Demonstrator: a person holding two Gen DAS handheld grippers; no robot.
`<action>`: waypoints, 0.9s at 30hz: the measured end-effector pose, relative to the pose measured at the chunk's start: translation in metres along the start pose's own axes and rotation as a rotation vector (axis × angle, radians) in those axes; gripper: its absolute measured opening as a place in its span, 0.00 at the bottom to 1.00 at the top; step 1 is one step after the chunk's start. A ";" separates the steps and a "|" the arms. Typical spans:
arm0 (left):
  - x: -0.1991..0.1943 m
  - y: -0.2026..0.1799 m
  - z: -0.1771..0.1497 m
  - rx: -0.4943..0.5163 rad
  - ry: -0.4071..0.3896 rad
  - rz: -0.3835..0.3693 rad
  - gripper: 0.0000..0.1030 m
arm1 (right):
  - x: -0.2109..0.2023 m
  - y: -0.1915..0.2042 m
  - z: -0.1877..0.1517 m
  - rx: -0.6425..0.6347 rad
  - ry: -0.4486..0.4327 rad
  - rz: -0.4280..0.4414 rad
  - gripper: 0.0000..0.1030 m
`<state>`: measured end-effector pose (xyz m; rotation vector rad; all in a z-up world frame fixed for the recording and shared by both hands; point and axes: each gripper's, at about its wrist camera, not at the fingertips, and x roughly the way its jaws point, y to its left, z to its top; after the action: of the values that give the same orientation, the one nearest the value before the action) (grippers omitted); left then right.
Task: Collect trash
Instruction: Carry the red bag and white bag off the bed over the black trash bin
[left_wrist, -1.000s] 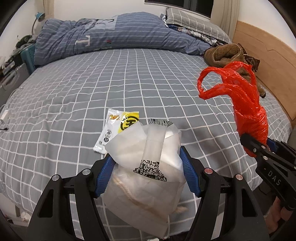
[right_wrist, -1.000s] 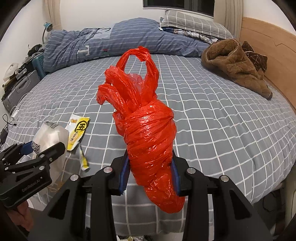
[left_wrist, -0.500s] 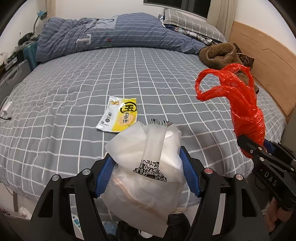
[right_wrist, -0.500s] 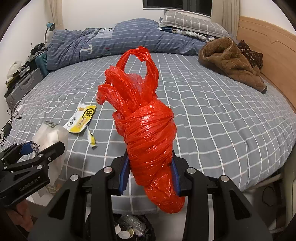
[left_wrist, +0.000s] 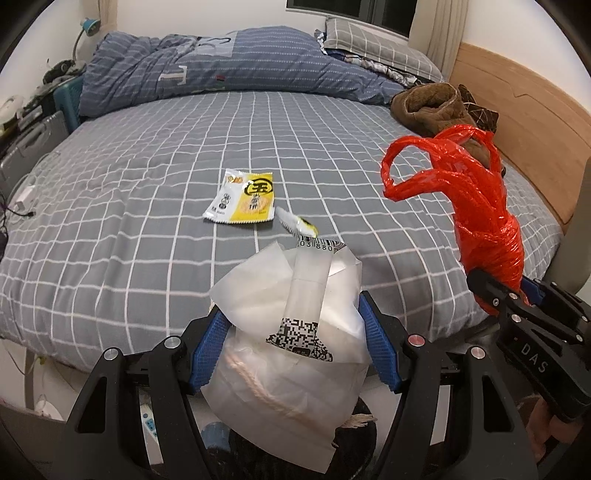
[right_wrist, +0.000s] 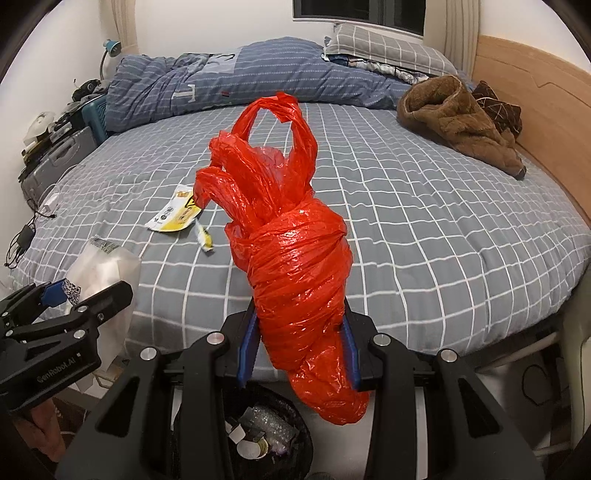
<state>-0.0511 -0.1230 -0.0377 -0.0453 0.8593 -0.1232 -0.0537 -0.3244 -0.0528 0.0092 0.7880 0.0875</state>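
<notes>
Behind you now, the bed (left_wrist: 147, 221) keeps a yellow snack wrapper (left_wrist: 242, 199) near its front edge. Your left gripper (left_wrist: 291, 347) squeezes the white bag (left_wrist: 288, 354), your right gripper (right_wrist: 299, 347) the red bag (right_wrist: 295, 266), now above the trash bin (right_wrist: 258, 439).

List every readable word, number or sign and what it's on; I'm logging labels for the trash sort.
"DAS": on the right hand-held gripper.
"GenRobot.AI": on the left hand-held gripper.
"03880": beside a barcode at the top of the white bag.
QR code, no words: on the white bag.
One large circled character: on the yellow wrapper; its small print is too small to read.
Red bag: no text.
</notes>
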 end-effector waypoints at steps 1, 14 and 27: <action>-0.002 0.000 -0.003 -0.002 0.001 -0.001 0.65 | -0.003 0.001 -0.003 -0.003 -0.002 0.001 0.35; -0.035 0.006 -0.050 -0.032 0.026 -0.008 0.65 | -0.034 0.016 -0.045 -0.007 0.023 0.036 0.35; -0.042 0.010 -0.102 -0.056 0.101 0.004 0.65 | -0.044 0.025 -0.097 -0.023 0.116 0.036 0.35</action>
<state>-0.1542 -0.1073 -0.0734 -0.0902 0.9634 -0.0987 -0.1551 -0.3054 -0.0889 -0.0041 0.9032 0.1319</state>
